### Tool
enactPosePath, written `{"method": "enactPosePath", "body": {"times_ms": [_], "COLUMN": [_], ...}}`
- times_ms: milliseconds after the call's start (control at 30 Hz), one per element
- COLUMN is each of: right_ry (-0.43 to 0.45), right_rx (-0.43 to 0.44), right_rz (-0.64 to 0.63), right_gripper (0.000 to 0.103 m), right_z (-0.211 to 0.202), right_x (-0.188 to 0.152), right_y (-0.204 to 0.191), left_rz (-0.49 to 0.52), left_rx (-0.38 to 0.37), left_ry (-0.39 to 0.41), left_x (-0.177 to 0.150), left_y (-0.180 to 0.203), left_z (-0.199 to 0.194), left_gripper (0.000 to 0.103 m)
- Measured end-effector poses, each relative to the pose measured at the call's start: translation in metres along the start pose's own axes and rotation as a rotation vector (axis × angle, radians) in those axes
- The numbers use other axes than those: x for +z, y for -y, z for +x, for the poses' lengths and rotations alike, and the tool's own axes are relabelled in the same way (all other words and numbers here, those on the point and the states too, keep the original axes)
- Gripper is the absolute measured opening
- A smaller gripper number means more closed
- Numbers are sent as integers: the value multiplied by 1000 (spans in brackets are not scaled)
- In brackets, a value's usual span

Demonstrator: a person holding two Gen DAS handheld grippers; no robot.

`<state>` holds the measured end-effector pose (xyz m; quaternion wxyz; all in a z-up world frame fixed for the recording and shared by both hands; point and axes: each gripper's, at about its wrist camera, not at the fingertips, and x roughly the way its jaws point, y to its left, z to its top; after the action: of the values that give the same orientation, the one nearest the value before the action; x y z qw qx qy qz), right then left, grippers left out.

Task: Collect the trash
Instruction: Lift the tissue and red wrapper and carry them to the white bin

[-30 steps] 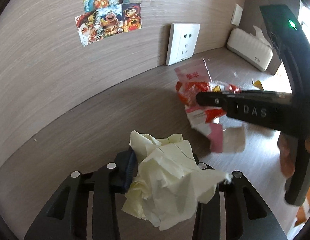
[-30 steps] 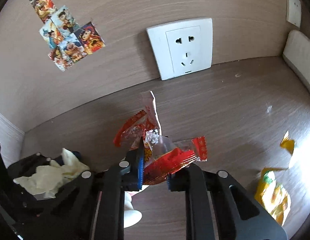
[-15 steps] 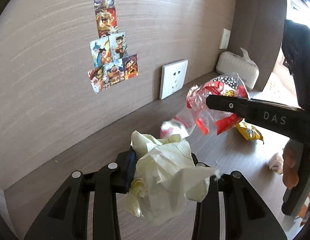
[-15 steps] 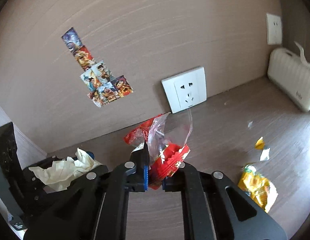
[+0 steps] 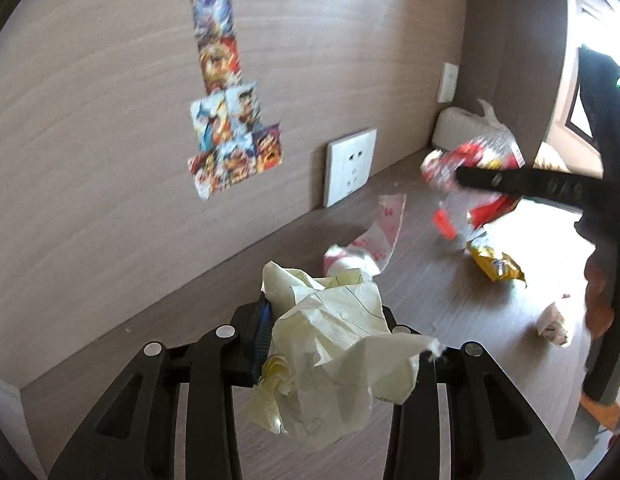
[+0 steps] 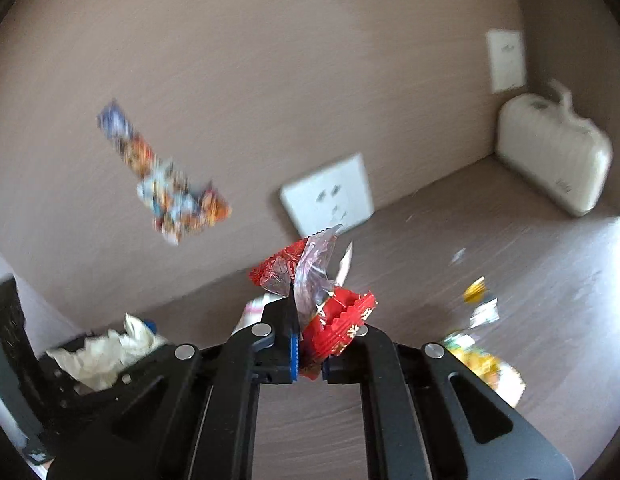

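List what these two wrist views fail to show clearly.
- Stickers on the wall: motion-blurred in the right wrist view; pictures unreadable.
- Left gripper: its right finger pad is hidden behind the crumpled paper in the left wrist view.
- Yellow packet: partly behind the right gripper holding the red wrapper.
- Small white scrap: too small to identify.

The left wrist camera looks forward along its fingers [image 5: 266,320] from above the desk [image 5: 190,360], toward the back wall and the socket [image 5: 350,166]. The right wrist camera faces the same wall and socket [image 6: 328,196] from further right, close over its own fingers [image 6: 286,344]. Both views share the stickers [image 5: 230,120], the tissue box [image 6: 550,160] and the yellow wrapper [image 5: 496,266]. Each camera also catches the other gripper at its frame edge.
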<state>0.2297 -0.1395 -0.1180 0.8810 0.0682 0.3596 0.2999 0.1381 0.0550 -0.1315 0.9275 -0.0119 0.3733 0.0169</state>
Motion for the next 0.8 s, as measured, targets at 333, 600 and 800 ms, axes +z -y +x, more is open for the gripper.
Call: {"method": "enactPosePath", "body": {"times_ms": [333, 600, 800], "right_ry": [130, 161, 149], "right_rx": [-170, -329, -418], "right_rz": [3, 102, 218], "right_gripper": [8, 8, 8], "right_z": [-130, -219, -264], "right_x": [-12, -65, -107], "right_y": [35, 82, 128], "left_rz": [100, 248, 376], "left_rx": [-136, -356, -537], "left_ry": [84, 92, 35], "left_x": [20, 21, -1], "left_y": [62, 171, 269], "left_z": [-39, -56, -54], "left_gripper": [36, 36, 36]}}
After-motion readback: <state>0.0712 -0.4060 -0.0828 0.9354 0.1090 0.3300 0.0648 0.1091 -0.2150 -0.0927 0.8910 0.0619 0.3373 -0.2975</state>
